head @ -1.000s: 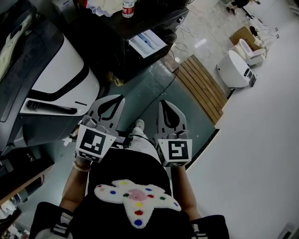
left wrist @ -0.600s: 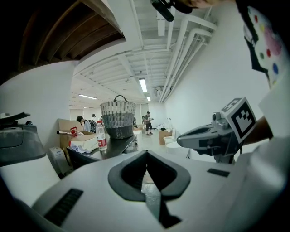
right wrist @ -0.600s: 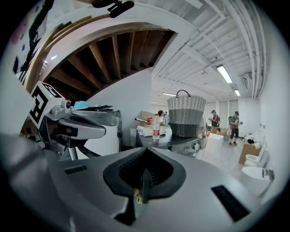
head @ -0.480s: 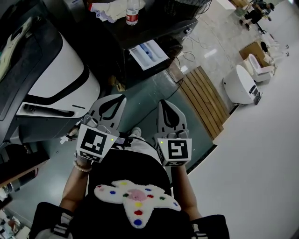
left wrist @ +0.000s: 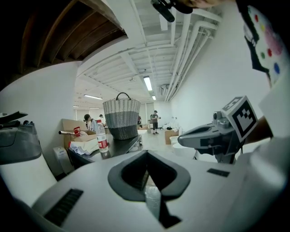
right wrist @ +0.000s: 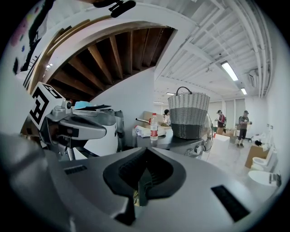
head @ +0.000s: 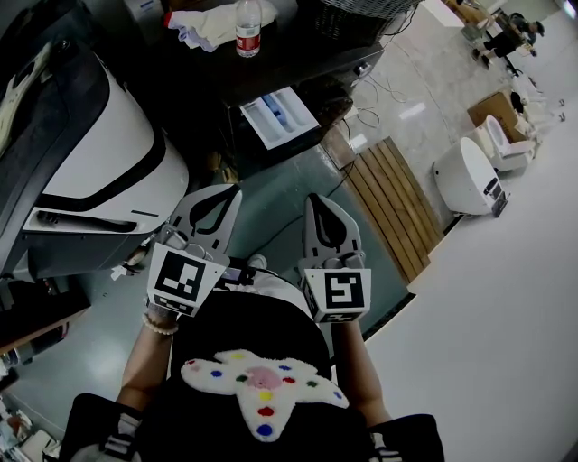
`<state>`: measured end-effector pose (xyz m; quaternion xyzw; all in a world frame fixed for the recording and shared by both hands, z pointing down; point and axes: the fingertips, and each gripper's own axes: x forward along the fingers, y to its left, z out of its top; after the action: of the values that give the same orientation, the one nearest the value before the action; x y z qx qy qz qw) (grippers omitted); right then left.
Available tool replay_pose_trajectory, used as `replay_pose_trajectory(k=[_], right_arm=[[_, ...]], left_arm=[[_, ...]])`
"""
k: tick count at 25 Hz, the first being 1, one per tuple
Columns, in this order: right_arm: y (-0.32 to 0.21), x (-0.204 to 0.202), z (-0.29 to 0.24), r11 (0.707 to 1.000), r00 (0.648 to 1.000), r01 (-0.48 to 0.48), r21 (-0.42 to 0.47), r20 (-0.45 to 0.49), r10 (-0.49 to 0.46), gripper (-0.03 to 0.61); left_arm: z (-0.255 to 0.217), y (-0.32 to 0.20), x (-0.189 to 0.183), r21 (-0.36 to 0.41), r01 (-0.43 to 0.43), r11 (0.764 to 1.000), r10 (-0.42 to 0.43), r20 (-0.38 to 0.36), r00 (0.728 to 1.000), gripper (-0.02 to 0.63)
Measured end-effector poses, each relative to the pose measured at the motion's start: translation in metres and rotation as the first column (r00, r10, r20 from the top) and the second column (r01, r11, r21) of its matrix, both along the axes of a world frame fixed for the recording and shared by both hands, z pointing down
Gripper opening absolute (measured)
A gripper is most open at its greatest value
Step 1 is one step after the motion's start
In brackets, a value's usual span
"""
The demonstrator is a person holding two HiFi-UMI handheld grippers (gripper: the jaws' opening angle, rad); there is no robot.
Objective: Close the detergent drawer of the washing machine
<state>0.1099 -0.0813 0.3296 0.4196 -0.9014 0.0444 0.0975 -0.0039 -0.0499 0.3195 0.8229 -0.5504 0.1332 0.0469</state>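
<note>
The washing machine (head: 99, 149), white with a black top, stands at the left of the head view. A long white panel with a dark slot (head: 86, 221) runs along its front; I cannot tell whether this is the detergent drawer. My left gripper (head: 226, 191) is shut and empty, a little right of that panel and apart from it. My right gripper (head: 318, 200) is also shut and empty, beside it over the green floor. In the left gripper view the jaws (left wrist: 146, 153) meet with nothing between them; the same holds in the right gripper view (right wrist: 146, 150).
A black table (head: 298, 54) ahead carries a water bottle (head: 247, 27), cloths (head: 203, 27) and a wicker basket (left wrist: 121, 118). A slatted wooden board (head: 393, 203) and cables lie on the floor. White toilet units (head: 470, 176) stand at the right. People stand far off.
Both shut grippers have travelled forward with the person. The table, bottle and toilet units have slid down the head view, and the washing machine has drifted toward the left edge.
</note>
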Motion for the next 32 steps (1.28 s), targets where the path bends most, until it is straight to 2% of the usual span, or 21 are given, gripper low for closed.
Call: replay_pose_trajectory(k=[13,24,32], right_arm=[[-0.003,0.007,0.008,0.999,0.999,0.043,-0.015,-0.016,-0.043,0.005],[0.000,0.015,0.011,0.999,1.000,0.019,-0.028,-0.006,-0.020,0.005],[-0.004,0.019,0.013,0.999,0.999,-0.011,-0.044,-0.034,0.010,0.005]], left_arm=[[0.006,0.000,0.006,-0.020,0.039,0.999,-0.039,-0.006,0.999,0.011],[0.009,0.005,0.013,-0.040,0.023,0.999,-0.023,0.004,1.000,0.011],[0.011,0.001,0.006,-0.039,0.035,0.999,-0.034,0.006,0.999,0.011]])
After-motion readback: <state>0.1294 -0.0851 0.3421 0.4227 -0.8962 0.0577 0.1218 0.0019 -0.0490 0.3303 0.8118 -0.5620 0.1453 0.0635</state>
